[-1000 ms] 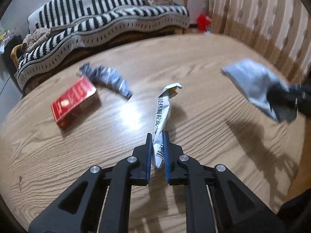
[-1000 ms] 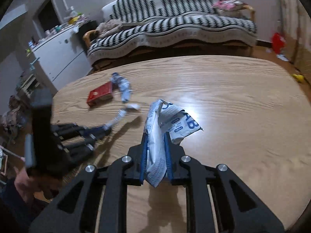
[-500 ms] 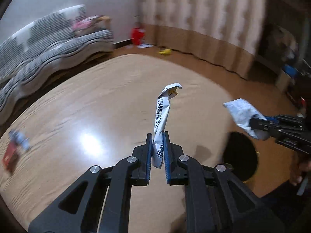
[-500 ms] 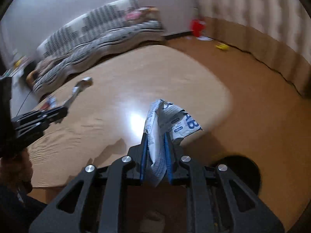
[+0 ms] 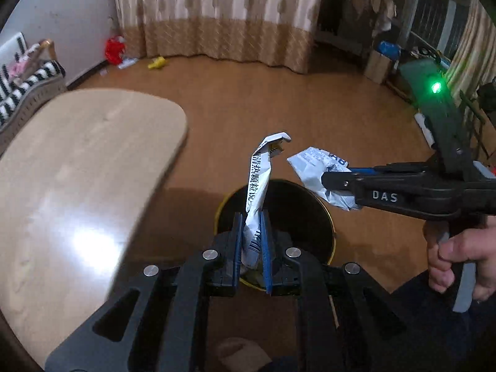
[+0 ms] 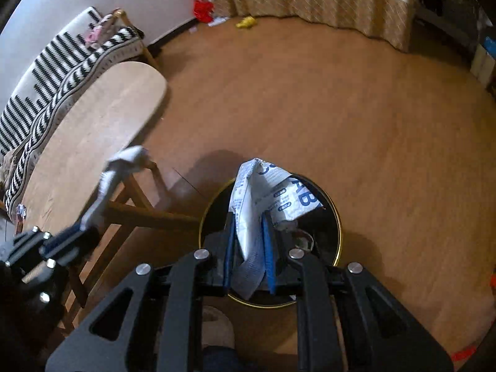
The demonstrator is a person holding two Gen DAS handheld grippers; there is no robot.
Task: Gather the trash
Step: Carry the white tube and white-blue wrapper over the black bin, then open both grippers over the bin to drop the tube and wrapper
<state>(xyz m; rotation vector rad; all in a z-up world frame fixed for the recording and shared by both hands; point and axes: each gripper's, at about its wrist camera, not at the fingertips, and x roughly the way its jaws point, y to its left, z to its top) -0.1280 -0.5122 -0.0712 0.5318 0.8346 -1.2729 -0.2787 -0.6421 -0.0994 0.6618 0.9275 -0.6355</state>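
Observation:
My left gripper point(image 5: 251, 217) is shut on a long twisted white wrapper point(image 5: 259, 179) with black print, held upright over a round black bin point(image 5: 310, 217) with a gold rim on the floor. My right gripper point(image 6: 249, 220) is shut on a crumpled white and blue packet point(image 6: 266, 198) above the same bin point(image 6: 331, 217). In the left wrist view the right gripper point(image 5: 325, 179) comes in from the right with the packet point(image 5: 313, 167) over the bin. In the right wrist view the left gripper point(image 6: 80, 226) with its wrapper point(image 6: 114, 173) is at the left.
The wooden table point(image 5: 77, 170) lies to the left, its edge close to the bin. A striped sofa point(image 6: 46, 86) stands behind it. Small red and yellow items point(image 5: 114, 49) lie on the floor by the curtain point(image 5: 217, 15). Boxes and clutter point(image 5: 384, 52) fill the far right.
Both grippers have swung right, away from the table, and now hang over the bin on the floor. Each still holds its piece of trash.

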